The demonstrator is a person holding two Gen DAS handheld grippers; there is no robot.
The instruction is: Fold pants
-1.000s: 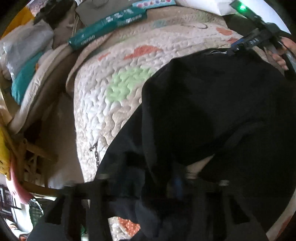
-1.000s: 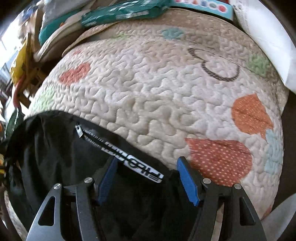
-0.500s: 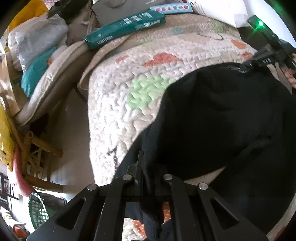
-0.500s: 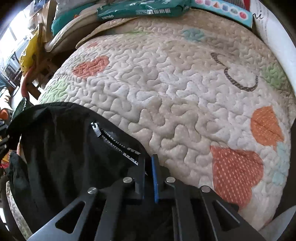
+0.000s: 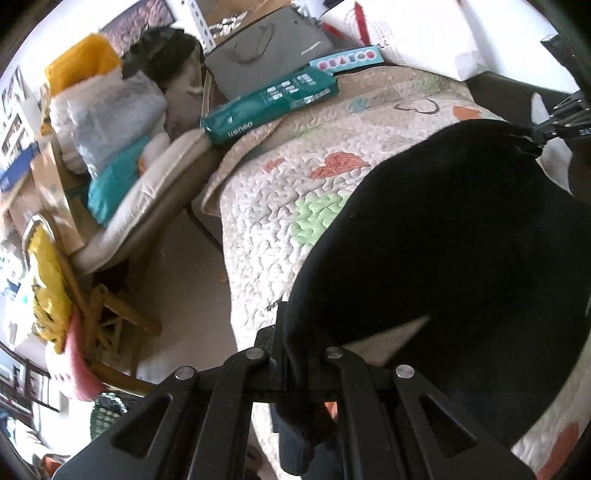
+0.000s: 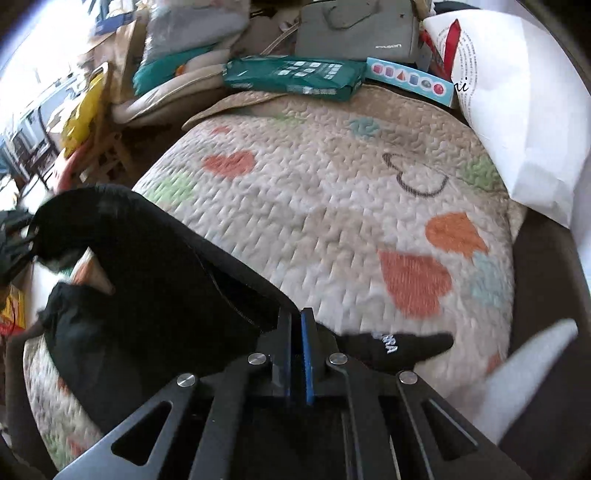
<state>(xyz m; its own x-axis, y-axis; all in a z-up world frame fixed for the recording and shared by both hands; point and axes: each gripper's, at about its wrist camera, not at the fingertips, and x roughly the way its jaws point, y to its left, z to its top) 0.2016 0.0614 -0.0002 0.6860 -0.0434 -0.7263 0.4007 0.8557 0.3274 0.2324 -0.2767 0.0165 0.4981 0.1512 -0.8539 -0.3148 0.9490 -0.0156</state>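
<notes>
Black pants (image 5: pixel 443 240) hang lifted above a quilted blanket with coloured hearts (image 5: pixel 280 206). My left gripper (image 5: pixel 293 354) is shut on one edge of the pants, and cloth droops below its fingers. In the right wrist view the pants (image 6: pixel 147 295) stretch from the left side to my right gripper (image 6: pixel 295 332), which is shut on the waistband by the zipper. A flap with white lettering (image 6: pixel 395 345) sticks out to its right. At the top right of the left wrist view the right gripper's black frame (image 5: pixel 561 122) holds the far corner of the pants.
A teal package (image 6: pixel 295 77), a light blue box with shapes (image 6: pixel 410 81), a grey bag (image 6: pixel 358 29) and a white paper bag (image 6: pixel 517 110) sit at the blanket's far edge. A cluttered chair with bags (image 5: pixel 110 147) stands to the left, over bare floor (image 5: pixel 184 280).
Both grippers closed on the pants' edge and rose, lifting the cloth off the blanket. The right gripper went from wide open to shut on the waistband. More of the blanket shows.
</notes>
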